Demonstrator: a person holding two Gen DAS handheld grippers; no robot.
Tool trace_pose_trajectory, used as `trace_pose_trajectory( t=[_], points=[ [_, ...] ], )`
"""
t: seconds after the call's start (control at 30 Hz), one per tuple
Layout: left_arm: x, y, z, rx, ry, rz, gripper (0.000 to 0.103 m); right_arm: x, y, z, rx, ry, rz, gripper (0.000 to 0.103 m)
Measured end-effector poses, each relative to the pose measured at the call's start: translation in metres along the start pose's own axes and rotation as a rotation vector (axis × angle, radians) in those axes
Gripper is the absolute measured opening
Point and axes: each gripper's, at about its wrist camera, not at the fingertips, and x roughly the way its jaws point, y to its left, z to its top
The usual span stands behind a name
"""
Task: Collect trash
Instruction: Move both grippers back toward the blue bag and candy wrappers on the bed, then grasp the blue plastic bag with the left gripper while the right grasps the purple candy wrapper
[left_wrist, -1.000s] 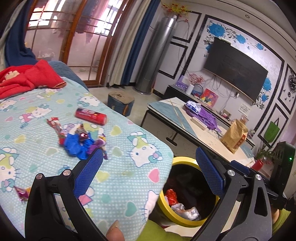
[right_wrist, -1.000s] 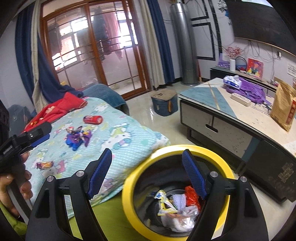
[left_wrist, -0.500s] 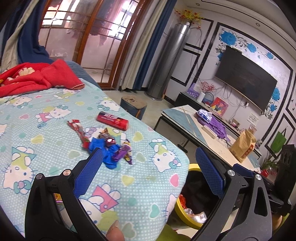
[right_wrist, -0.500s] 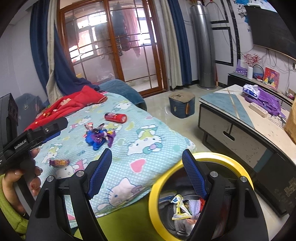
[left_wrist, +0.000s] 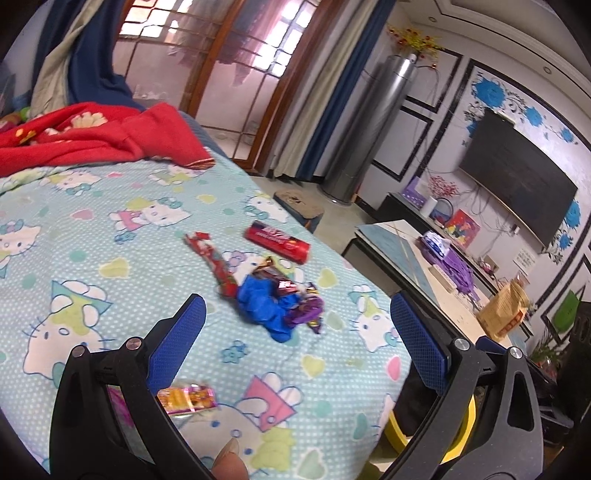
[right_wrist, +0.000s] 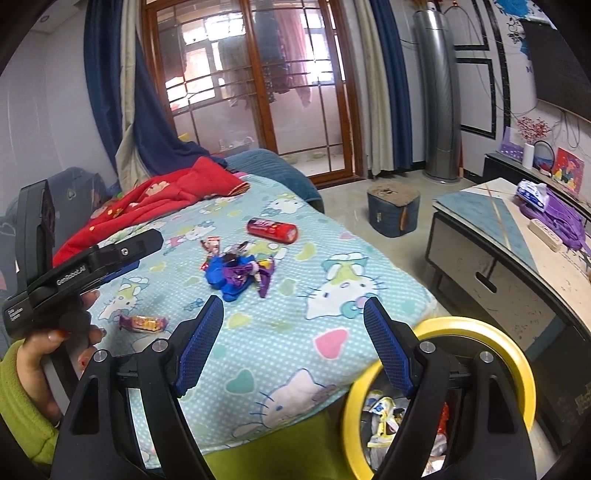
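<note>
Both claws, left claw and right claw, gape wide and empty above the bed. Wrapper pile sits mid-blanket: drop low, pinch one crinkled edge, then carry to the yellow-rimmed bin.

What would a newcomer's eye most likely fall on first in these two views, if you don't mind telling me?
Probably the cluster of bright wrappers in the middle of the cartoon-cat bedspread, with a red tube lying just beyond it. Next, the yellow-rimmed bin on the floor at the bed's near corner, with trash already inside. A crumpled red blanket lies at the far end of the bed.
</note>
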Motion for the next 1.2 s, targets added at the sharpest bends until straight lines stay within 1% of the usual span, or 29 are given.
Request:
trace_pose_trajectory(
  t=[0.1, 0.3, 0.4, 0.43, 0.47, 0.5, 0.57, 0.73, 0.9, 0.97, 1.03, 1.13, 1.2],
  points=[
    [0.003, 0.011, 0.0, -0.02, 0.011, 0.023, 0.092, 0.01, 0.007, 0.002, -0.015, 0.009, 0.02, 0.076],
    [0.013, 0.033, 0.003, -0.06, 0.061, 0.059, 0.092, 0.038, 0.014, 0.007, 0.013, 0.051, 0.07, 0.075],
    [0.016, 0.041, 0.004, -0.068, 0.074, 0.068, 0.091, 0.054, 0.018, 0.01, 0.032, 0.077, 0.101, 0.068],
    [0.017, 0.044, 0.005, -0.072, 0.079, 0.065, 0.087, 0.059, 0.019, 0.01, 0.037, 0.084, 0.109, 0.068],
    [0.019, 0.047, 0.005, -0.079, 0.087, 0.063, 0.08, 0.065, 0.021, 0.011, 0.042, 0.091, 0.117, 0.066],
    [0.021, 0.049, 0.005, -0.088, 0.095, 0.059, 0.077, 0.069, 0.023, 0.011, 0.043, 0.095, 0.122, 0.065],
    [0.026, 0.054, 0.006, -0.11, 0.118, 0.038, 0.066, 0.081, 0.028, 0.013, 0.039, 0.105, 0.132, 0.062],
    [0.038, 0.061, 0.003, -0.151, 0.173, -0.003, 0.053, 0.106, 0.034, 0.016, 0.059, 0.135, 0.144, 0.056],
    [0.049, 0.062, 0.002, -0.171, 0.214, -0.039, 0.051, 0.128, 0.029, 0.02, 0.127, 0.171, 0.166, 0.052],
    [0.053, 0.061, 0.001, -0.18, 0.225, -0.051, 0.047, 0.136, 0.029, 0.022, 0.143, 0.183, 0.17, 0.05],
    [0.058, 0.06, 0.0, -0.183, 0.238, -0.059, 0.046, 0.142, 0.028, 0.021, 0.157, 0.201, 0.176, 0.049],
    [0.065, 0.058, -0.002, -0.19, 0.258, -0.067, 0.043, 0.149, 0.025, 0.02, 0.172, 0.217, 0.179, 0.04],
    [0.071, 0.056, -0.002, -0.197, 0.271, -0.073, 0.042, 0.15, 0.022, 0.018, 0.184, 0.22, 0.193, 0.03]
  ],
)
